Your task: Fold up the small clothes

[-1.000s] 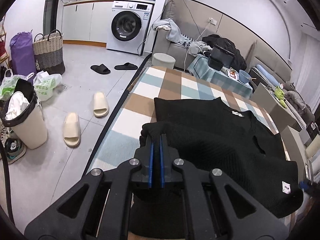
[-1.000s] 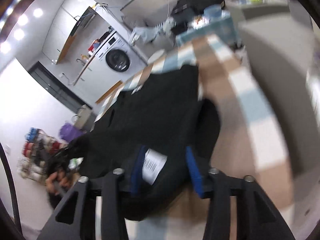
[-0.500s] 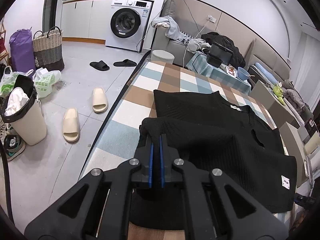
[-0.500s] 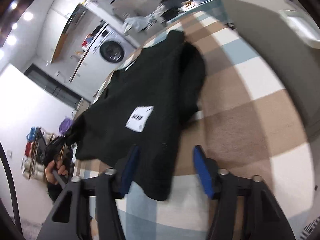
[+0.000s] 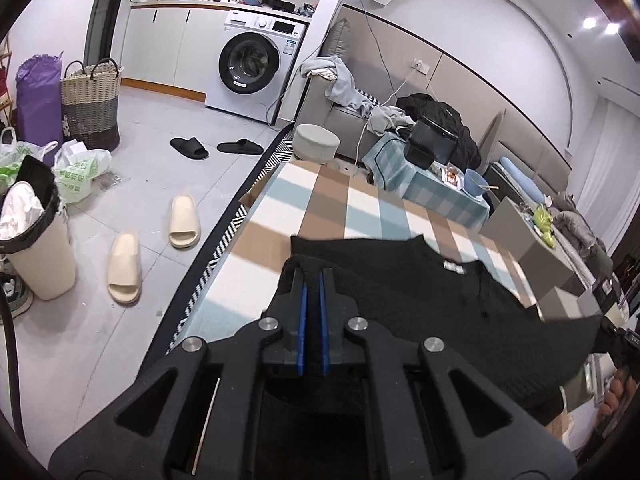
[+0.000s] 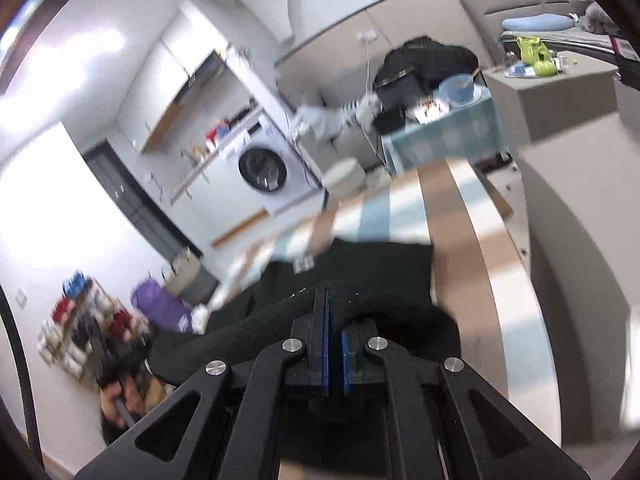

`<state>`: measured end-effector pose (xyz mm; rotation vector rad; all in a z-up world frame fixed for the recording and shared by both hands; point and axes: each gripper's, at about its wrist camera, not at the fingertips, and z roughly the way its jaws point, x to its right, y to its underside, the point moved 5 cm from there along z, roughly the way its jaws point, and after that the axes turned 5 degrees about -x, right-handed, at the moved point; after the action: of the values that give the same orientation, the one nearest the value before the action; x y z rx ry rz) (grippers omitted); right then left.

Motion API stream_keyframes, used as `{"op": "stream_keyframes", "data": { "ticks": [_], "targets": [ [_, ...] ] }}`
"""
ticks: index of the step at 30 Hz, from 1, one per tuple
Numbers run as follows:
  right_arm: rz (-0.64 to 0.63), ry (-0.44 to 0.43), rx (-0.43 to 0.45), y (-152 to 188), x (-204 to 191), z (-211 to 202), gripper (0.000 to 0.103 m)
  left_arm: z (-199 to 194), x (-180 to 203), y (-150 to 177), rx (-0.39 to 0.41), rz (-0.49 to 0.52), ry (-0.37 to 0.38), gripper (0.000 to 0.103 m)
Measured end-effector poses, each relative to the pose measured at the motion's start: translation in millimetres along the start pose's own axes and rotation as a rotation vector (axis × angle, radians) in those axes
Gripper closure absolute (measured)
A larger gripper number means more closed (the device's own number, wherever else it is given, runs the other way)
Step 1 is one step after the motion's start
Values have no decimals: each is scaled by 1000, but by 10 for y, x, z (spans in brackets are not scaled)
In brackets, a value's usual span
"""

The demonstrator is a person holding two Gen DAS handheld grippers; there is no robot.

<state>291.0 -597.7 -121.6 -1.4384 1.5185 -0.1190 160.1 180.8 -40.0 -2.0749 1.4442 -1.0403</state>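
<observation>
My left gripper (image 5: 313, 280) is clamped on the near-left hem of the black knit top (image 5: 420, 300); my right gripper (image 6: 333, 308) pinches the near-right hem. The top lies partly on the checked cloth (image 5: 320, 208). Uneven lifting could skew the fold, or the thick knit may slip out.
</observation>
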Motion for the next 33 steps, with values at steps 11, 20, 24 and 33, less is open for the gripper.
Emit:
{"op": "stream_keyframes", "data": {
  "ticks": [11,20,24,33],
  "targets": [
    [113,146,-205,351,594,736,99,863,-50,-75,-150,20,-68,100],
    [126,261,-254,506,786,747,51,1009,-215,269,-243,-13,-104,69],
    [39,229,-304,847,629,481,51,735,-187,560,-235,39,-106,60],
    [-71,200,-340,1220,419,486,75,563,119,1118,-255,205,-125,74]
  ]
}}
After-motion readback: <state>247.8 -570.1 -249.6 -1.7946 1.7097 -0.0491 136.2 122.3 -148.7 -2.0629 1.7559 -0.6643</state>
